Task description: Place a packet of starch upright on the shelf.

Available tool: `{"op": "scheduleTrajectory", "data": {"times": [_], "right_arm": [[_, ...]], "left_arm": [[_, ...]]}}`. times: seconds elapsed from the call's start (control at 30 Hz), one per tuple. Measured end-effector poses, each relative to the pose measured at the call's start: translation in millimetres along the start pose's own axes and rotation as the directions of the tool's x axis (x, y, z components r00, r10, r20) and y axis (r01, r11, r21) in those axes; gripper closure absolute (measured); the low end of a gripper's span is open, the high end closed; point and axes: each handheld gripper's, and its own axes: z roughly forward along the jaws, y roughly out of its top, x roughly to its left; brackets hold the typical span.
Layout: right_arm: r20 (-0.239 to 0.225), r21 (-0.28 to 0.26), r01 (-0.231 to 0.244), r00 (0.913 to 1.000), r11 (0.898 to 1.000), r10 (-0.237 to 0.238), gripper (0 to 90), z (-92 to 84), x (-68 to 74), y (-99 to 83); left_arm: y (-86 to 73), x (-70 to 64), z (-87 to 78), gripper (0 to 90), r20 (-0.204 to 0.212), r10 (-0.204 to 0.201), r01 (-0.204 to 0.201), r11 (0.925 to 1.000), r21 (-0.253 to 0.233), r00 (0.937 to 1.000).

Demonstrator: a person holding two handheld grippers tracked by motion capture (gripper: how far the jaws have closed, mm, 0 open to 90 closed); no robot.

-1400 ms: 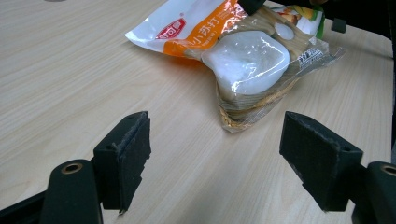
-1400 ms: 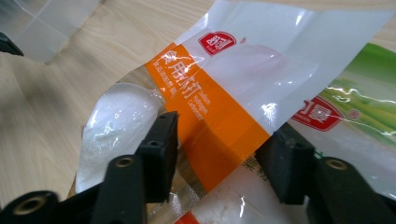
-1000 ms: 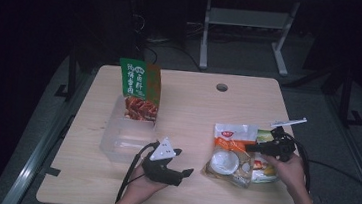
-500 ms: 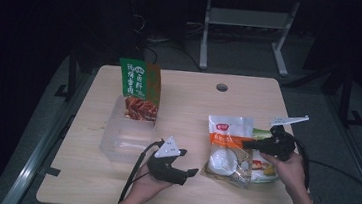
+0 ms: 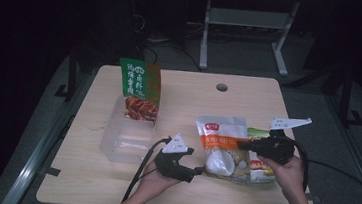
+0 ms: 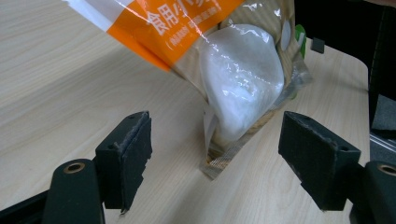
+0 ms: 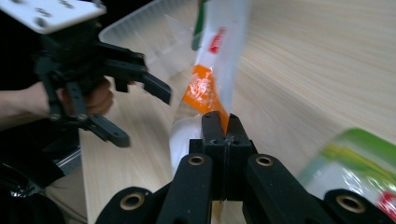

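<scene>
Pinching the edge of a clear plastic pouch with an orange-and-white label and a white lump inside (image 5: 221, 145), the right claw (image 7: 223, 125) has its black jaws pressed fully together on the film, as the right claw view shows. The pouch hangs tilted from that grip, its long axis running from the raised labelled end down to the sealed bottom corner, which looks to rest on the pale wooden bench (image 5: 250, 96). The left claw (image 6: 215, 149) sits low on the bench just beside the pouch, jaws wide apart and holding nothing; in the left claw view the pouch's lower corner lies straight ahead between them, not yet touched. A green-and-red snack bag (image 5: 139, 90) stands upright in a clear plastic tub (image 5: 114, 143), well to the left. The left claw is nearer that tub, so a handover would probably close on the pouch's lower end.
</scene>
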Motion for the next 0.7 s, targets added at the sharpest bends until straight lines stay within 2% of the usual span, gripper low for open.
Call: {"op": "scheduleTrajectory", "data": {"times": [0.2, 0.37, 0.5, 0.57, 0.7], "right_arm": [[-0.010, -0.028, 0.065, 0.9978, 0.997, -0.066, 90.0, 0.9, 18.5, 10.1], [-0.014, -0.059, 0.117, 0.9929, 0.991, -0.118, 90.0, 1.8, 28.9, 16.7], [-0.020, -0.038, 0.118, 0.9928, 0.992, -0.118, 90.0, 7.4, 26.5, 11.6], [-0.025, -0.058, 0.117, 0.9927, 0.991, -0.118, 90.0, 6.5, 25.8, 7.8], [-0.039, -0.060, 0.114, 0.9925, 0.992, -0.116, 90.0, 4.9, 23.1, 3.5]], "left_arm": [[0.9, 2.3, 1.3, 25.1, 0.005, -0.023, 0.023, 0.9997, -0.009, 0.9997], [1.3, 6.3, 2.3, 25.1, 0.005, -0.020, 0.020, 0.9997, -0.015, 0.9998], [0.9, 8.6, 6.7, 25.6, 0.013, -0.037, 0.037, 0.9993, -0.009, 0.9992], [1.3, 9.6, 10.0, 27.4, 0.015, -0.043, 0.043, 0.9990, -0.014, 0.9990], [5.2, 12.8, 18.8, 33.6, 0.035, -0.052, 0.052, 0.9987, -0.001, 0.9980]]}}
